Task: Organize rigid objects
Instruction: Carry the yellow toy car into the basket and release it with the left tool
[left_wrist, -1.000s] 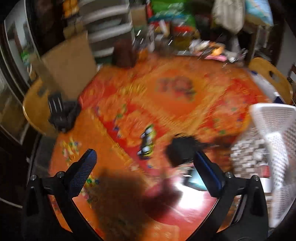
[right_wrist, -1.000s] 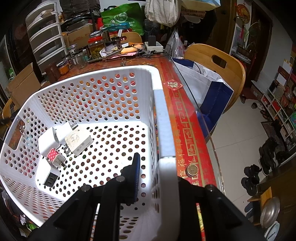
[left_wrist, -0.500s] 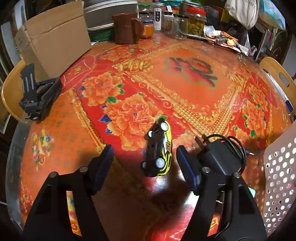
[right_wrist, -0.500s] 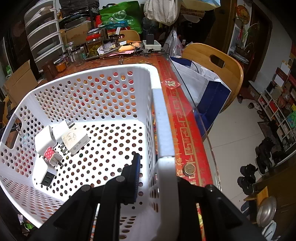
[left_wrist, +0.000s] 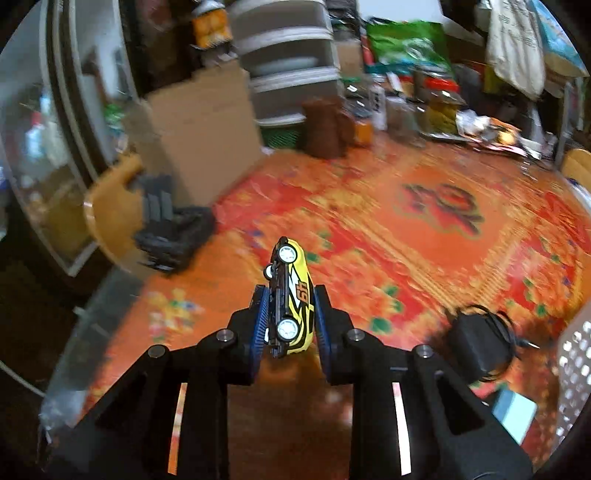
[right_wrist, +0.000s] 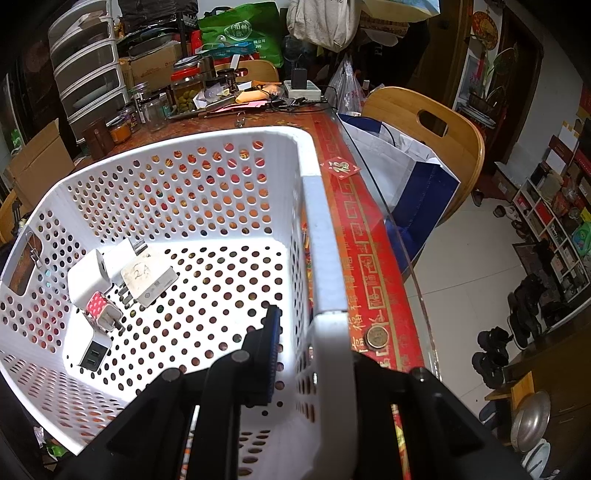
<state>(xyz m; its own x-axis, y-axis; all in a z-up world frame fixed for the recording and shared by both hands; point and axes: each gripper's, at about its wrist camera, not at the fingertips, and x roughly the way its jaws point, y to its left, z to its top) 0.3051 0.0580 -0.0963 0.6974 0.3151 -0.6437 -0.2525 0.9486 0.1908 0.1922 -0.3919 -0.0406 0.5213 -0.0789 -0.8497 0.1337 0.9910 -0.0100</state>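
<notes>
— While you're looking at the left side: has the left gripper (left_wrist: 289, 319) got that toy car (left_wrist: 289, 295) now?

— Yes. Its jaws have just been closing, and now the blue pads (left_wrist: 260, 314) pinch the car across its roof and underside, with the car turned on its side, nose pointing away, wheels showing. It looks lifted clear of the counter (left_wrist: 406, 236), roughly over the near-left part of the red floral cover.

— Will it handle well?

— I'd judge so. Small, stiff, probably light. The body looks glossy, so it could slide or pivot if the pinch is only at the tail; the pads sit on the rear half, and the front sticks out free. A grip nearer the middle would be steadier.

— And what's that to the right of it?

— A black power adapter (left_wrist: 476, 343) with its cord, lying near the counter's right edge, just beside the white basket (right_wrist: 207, 236).

— The right gripper (right_wrist: 295, 350)?

— Pinching the basket's rim; one pad sits inside the wall, the other is hidden behind it. White chargers (right_wrist: 122, 280) already lie in the basket's left corner. The car likely goes in beside them.
</notes>
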